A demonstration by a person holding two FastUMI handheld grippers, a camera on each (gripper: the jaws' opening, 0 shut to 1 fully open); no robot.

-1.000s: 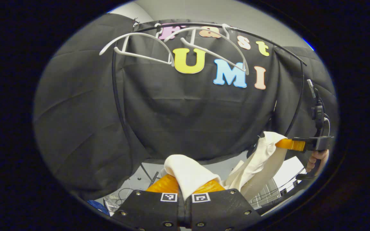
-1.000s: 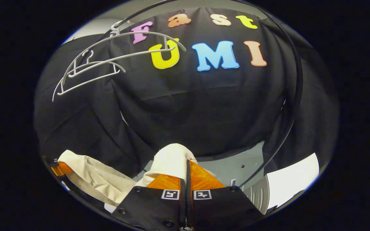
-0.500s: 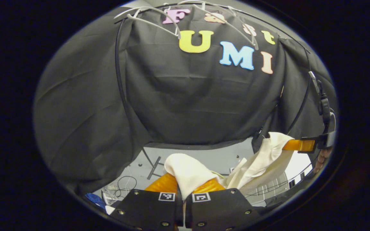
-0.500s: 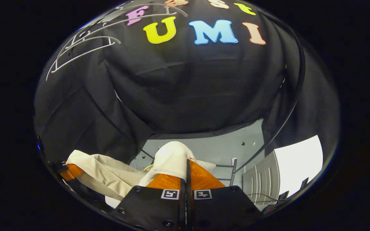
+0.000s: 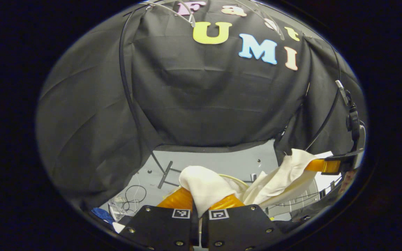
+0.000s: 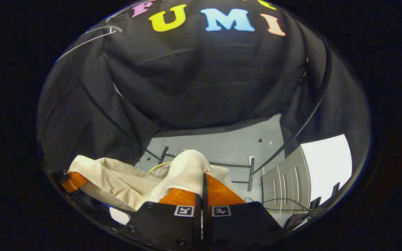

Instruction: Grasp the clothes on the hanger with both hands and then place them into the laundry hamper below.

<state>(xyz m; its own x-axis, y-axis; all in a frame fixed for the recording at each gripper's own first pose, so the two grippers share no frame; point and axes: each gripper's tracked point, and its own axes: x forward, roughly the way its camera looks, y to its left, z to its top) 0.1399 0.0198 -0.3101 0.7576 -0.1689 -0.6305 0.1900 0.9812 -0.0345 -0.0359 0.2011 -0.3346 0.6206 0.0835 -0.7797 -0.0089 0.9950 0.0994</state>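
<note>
Garment stretched between left hand-held gripper in front and right hand-held gripper off to the right, hangers overhead, cables on floor lower left.

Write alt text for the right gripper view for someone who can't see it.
The right gripper is shut on a bunch of cream cloth, which stretches left to the other gripper. Behind it are a grey floor and white hangers, top left.
</note>
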